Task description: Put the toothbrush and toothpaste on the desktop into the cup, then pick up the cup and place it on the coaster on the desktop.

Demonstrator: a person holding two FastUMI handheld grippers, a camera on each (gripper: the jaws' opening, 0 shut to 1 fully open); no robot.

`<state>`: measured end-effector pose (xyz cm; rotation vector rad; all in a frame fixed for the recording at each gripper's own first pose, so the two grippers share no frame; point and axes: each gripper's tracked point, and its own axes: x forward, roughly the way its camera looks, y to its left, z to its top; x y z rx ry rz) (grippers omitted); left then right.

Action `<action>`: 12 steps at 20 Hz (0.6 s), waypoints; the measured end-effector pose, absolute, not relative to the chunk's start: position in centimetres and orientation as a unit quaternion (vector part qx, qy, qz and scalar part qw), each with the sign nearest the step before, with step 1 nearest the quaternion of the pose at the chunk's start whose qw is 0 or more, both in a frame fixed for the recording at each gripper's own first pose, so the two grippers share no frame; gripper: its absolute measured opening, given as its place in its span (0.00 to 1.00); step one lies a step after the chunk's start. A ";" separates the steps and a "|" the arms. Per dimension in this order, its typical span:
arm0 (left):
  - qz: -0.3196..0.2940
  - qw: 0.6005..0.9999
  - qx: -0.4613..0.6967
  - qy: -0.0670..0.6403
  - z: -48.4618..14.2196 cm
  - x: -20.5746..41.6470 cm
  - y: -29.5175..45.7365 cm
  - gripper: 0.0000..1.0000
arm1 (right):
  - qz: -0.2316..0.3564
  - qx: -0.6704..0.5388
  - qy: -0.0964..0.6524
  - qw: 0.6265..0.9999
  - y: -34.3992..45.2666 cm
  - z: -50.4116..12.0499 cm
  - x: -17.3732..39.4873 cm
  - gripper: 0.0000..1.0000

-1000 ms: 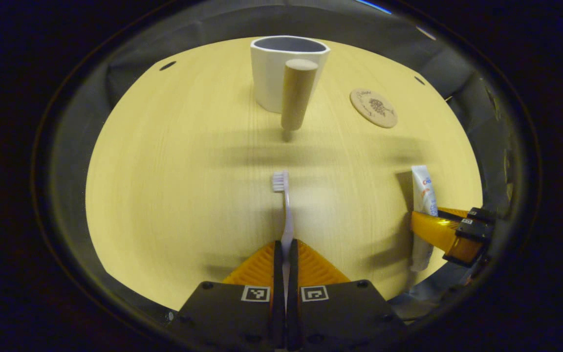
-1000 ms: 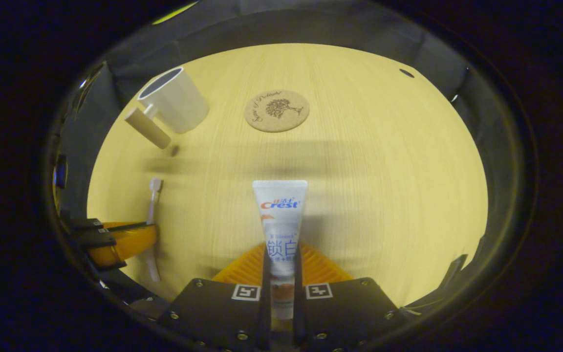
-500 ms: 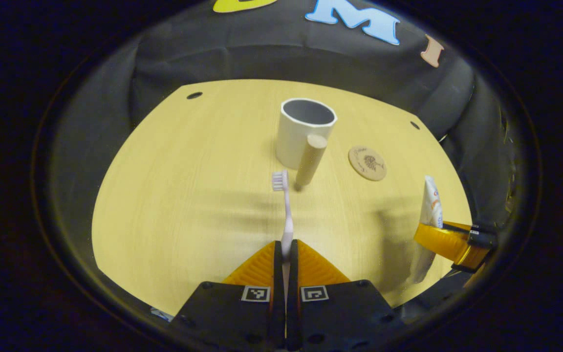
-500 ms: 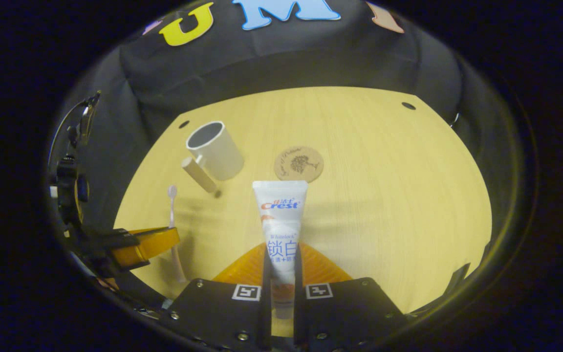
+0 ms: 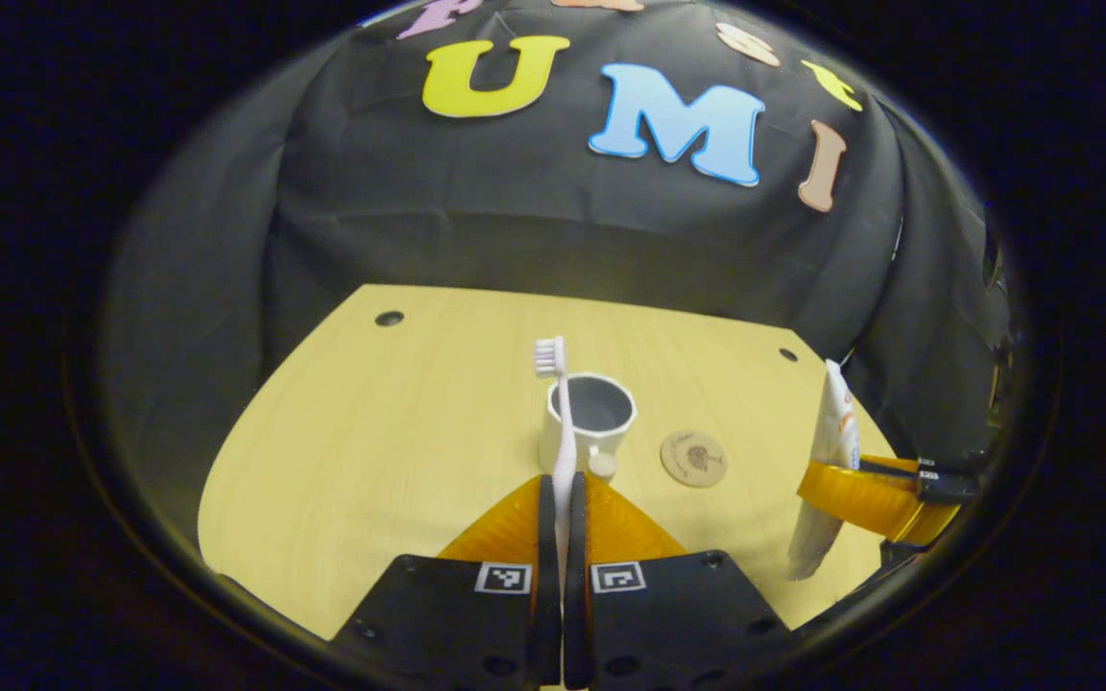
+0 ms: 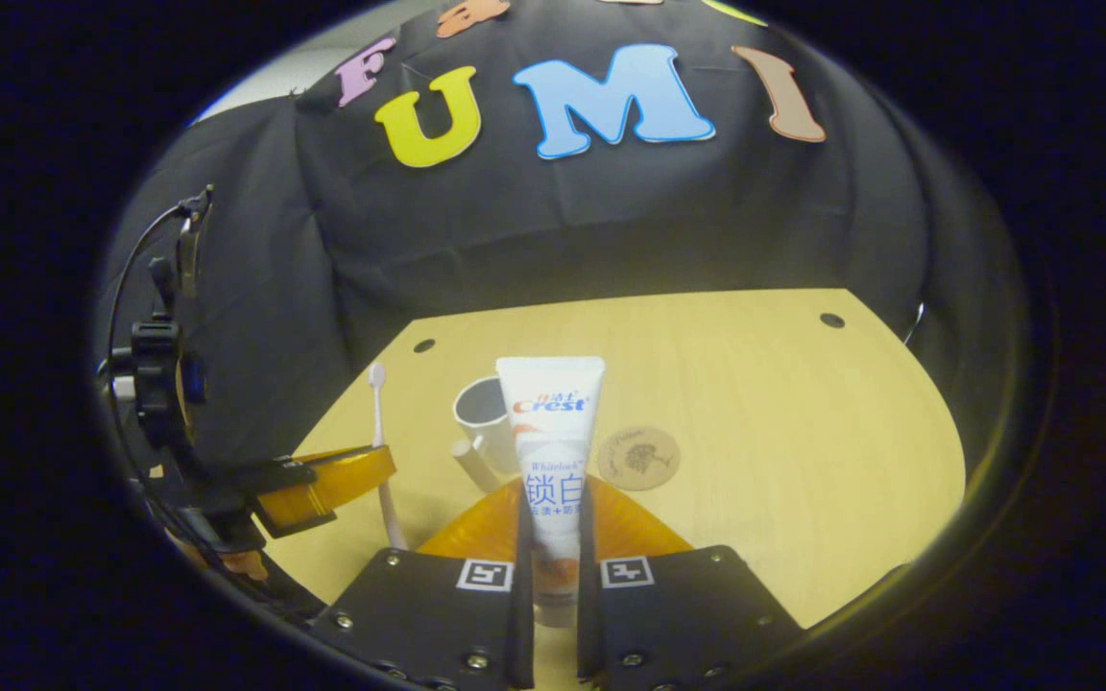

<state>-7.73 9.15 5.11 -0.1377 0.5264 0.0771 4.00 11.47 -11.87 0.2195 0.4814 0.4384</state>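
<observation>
**Both grippers loaded, cup and coaster on desk**

Count: 1 toothbrush, 1 toothpaste tube, 1 cup, 1 coaster, 2 grippers.

- Left gripper (image 5: 563, 499): fingers closed on the slim pale-pink plastic toothbrush (image 5: 561, 422). Handle clamped between them, bristle head up, held above the desk. In the right gripper view the same gripper (image 6: 323, 485) sits at left with the toothbrush (image 6: 380, 432) upright in it.
- Right gripper (image 6: 553, 509): fingers pressed on the white plastic toothpaste tube (image 6: 550, 422), flat crimped end up, cap end down between the fingers, off the desk. In the left gripper view it (image 5: 875, 485) is at right, with the tube (image 5: 836, 422) tilted slightly.
- White cup with a round wooden peg handle (image 5: 591, 422): upright on the light wooden desktop (image 5: 371, 432), handle facing the camera.
- Round cork coaster with a dark tree print (image 5: 694, 458): flat on the desktop just right of the cup, not touching it. Nothing on it.
</observation>
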 end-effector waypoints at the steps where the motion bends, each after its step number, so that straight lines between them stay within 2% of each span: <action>1: 0.036 0.968 -0.069 0.240 6.8 -7.5 9.9 0.08 | 0.217 0.110 0.226 0.943 11.9 -10.9 4.6 0.19; 5: 0.018 0.984 -0.064 0.164 11.9 -7.8 12.7 0.08 | 0.204 0.127 0.199 0.950 11.7 -8.8 6.4 0.19; 7: -0.001 0.990 -0.067 0.128 12.6 -6.2 12.7 0.08 | 0.194 0.128 0.187 0.955 11.1 -8.1 6.8 0.19; 12: -0.041 0.991 -0.085 0.095 9.8 0.0 12.1 0.08 | 0.166 0.117 0.178 0.963 9.6 -7.6 7.6 0.18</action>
